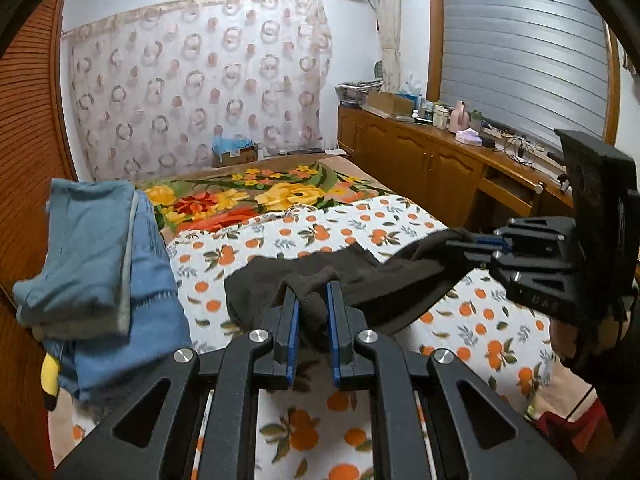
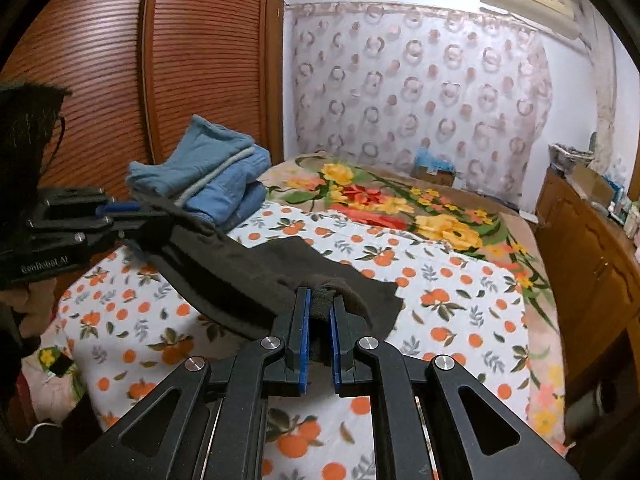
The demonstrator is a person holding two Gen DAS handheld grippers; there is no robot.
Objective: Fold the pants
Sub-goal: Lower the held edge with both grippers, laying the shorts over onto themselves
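Folding is midway, by my reading: one pair of dark brown knit pants (image 1: 320,280) hangs stretched between the two grippers just above the orange-print white bedsheet (image 1: 400,220), its far part draped on that sheet.

At far left, a stack of folded blue garments (image 1: 100,260) sits beside the wooden slatted wardrobe door (image 1: 28,140); I count at least two blue pieces, with a grey layer I cannot separate.

Next comes the left gripper (image 1: 312,300), its blue-padded fingers clamped on a bunched edge of the pants.

To the right, the right gripper (image 2: 320,312) pinches another bunch of the same cloth.

Beyond lies one floral blanket (image 2: 400,204).

Two grippers, one pair of pants, one stack.

The next move, I judge, calls for carrying both held edges together toward the far side, keeping the cloth taut and level, then lowering it so the layers meet squarely.
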